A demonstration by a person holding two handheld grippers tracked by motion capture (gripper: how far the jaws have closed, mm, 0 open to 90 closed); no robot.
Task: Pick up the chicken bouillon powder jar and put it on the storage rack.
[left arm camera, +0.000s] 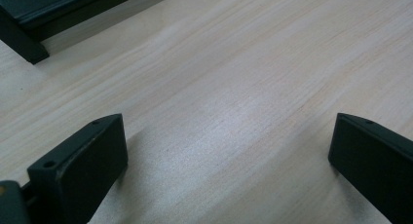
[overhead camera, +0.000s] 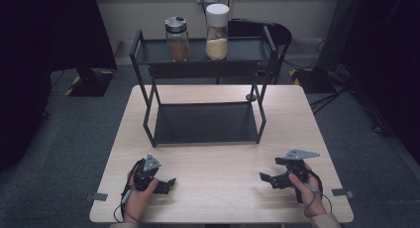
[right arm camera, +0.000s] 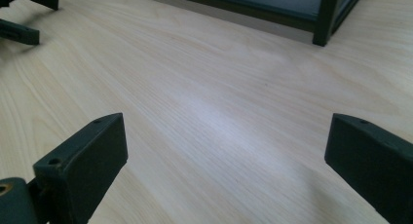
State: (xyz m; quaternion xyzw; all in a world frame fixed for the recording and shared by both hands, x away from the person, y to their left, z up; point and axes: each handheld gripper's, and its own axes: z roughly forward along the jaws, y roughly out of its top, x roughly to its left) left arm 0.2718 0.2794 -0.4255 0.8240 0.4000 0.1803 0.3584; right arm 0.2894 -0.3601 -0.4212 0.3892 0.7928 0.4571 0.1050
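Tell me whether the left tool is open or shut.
Open. In the left gripper view the left tool shows its two black jaws set far apart, with bare wooden table between them and nothing held.

A pale wooden table (overhead camera: 223, 153) stands on grey carpet (overhead camera: 69, 139) before a beige wall (overhead camera: 277, 10).

Left gripper (overhead camera: 167, 184), right gripper (overhead camera: 265, 179) — both low, jaws spread, pointing inward.
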